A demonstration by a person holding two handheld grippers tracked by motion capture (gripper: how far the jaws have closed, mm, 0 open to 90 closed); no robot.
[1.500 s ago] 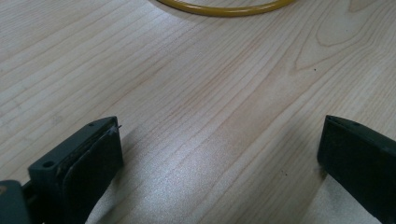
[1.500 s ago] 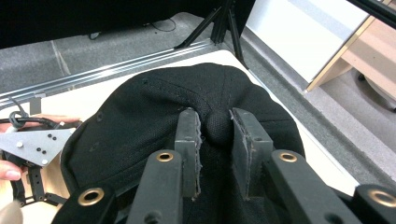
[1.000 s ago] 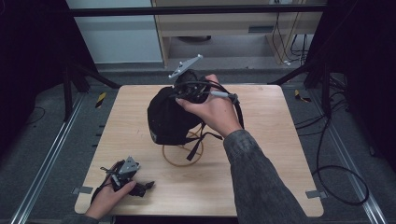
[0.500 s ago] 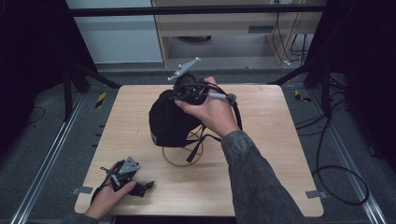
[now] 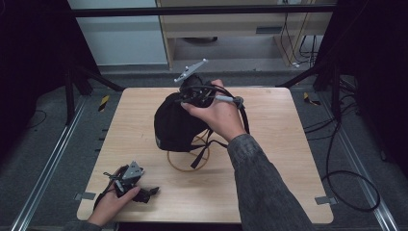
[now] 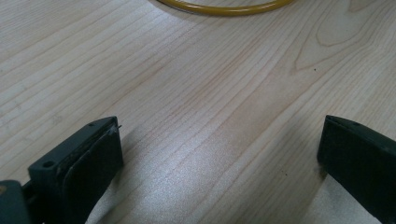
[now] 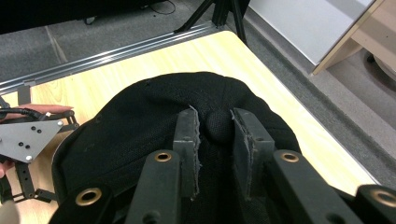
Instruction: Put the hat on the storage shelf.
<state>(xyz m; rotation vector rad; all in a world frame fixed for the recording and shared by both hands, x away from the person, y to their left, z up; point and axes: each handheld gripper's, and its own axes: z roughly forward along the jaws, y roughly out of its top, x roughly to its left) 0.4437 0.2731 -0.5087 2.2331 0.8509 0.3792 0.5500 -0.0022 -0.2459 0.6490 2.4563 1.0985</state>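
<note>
1. two jaws of our right gripper [image 7: 214, 140] pinch a fold of the black mesh cap [image 5: 174, 126], held over the middle of the table [image 5: 279, 163].
2. our left gripper [image 5: 131, 179] rests spread wide, grasping nothing, at the near left corner.
3. a yellow ring [image 5: 185, 161] lies under the cap's straps.
4. we judge this the lifting step; next calls for a steady pinch so the fabric doesn't slip.
</note>
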